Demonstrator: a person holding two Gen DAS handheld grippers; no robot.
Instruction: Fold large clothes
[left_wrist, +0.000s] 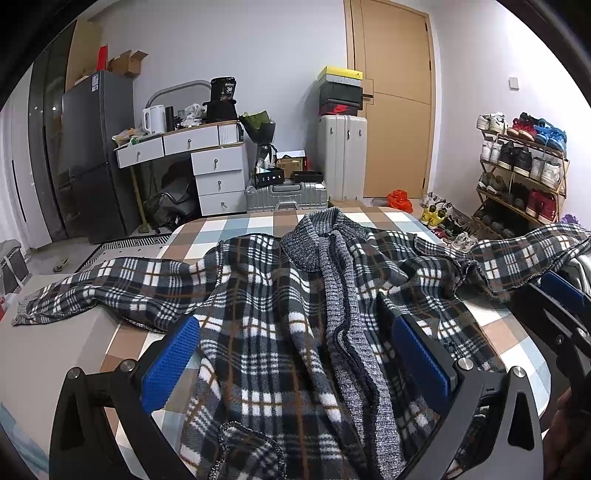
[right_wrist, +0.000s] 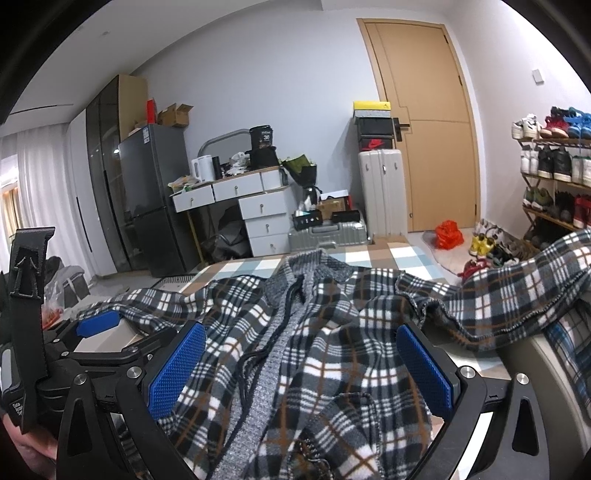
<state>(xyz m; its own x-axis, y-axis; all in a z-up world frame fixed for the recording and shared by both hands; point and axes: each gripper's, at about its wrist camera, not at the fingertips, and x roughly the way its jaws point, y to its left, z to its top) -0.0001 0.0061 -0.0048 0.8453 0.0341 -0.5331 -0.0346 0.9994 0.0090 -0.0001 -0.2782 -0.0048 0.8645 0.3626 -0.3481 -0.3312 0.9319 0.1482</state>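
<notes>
Plaid fleece fills the lower half of both views: the jacket (left_wrist: 266, 332) lies spread open and rumpled on the bed (left_wrist: 236, 225), front up, nothing folded yet as far as I can judge. At the bottom of the left wrist view the left gripper (left_wrist: 295, 354) stands wide open, its blue pads (left_wrist: 170, 365) either side of the jacket's lower front, the grey knit placket (left_wrist: 343, 314) running up between them; whether the pads touch the cloth I cannot tell. In the right wrist view the right gripper (right_wrist: 301, 365) is likewise spread wide and holds nothing, the hem just under and between its pads. Further up, at centre, the knit collar (left_wrist: 317, 236) points toward the bed's far edge. One sleeve (left_wrist: 92, 291) trails to the left of the frame, the other (left_wrist: 517, 254) to the right, both lying out unfolded. All the folding looks still to do, sleeves first, then the body
</notes>
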